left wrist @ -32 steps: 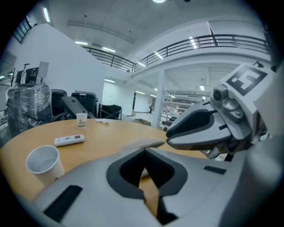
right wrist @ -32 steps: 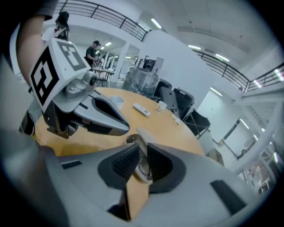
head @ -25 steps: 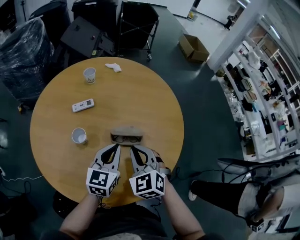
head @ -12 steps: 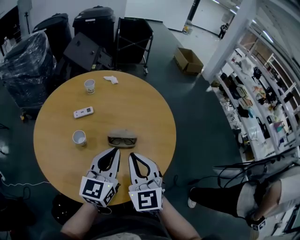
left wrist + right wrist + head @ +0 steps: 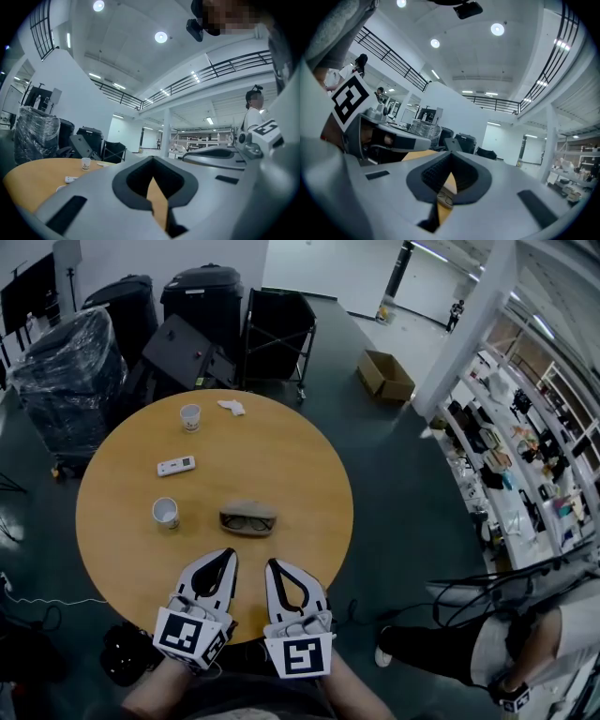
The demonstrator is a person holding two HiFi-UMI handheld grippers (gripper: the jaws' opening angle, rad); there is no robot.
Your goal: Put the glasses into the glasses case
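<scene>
While I am keeping my left gripper (image 5: 228, 555) and right gripper (image 5: 272, 564) pressed together and empty at 6 o'clock on the table (image 5: 122, 484), the glasses (image 5: 249, 521) are lying in the open case (image 5: 249, 509) at my 12 o'clock. If I am pushing it shut with closed tips, I judge the light case could be sliding away or pinching a frame arm.

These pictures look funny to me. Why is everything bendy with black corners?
Head view: a wide lens bends the pillar, but the table stays sharp. Left gripper view: fisheye curves the railings, darkens the corners, and the ceiling light glares. Right gripper view: same rounding; the right hand-held gripper looks huge.
</scene>
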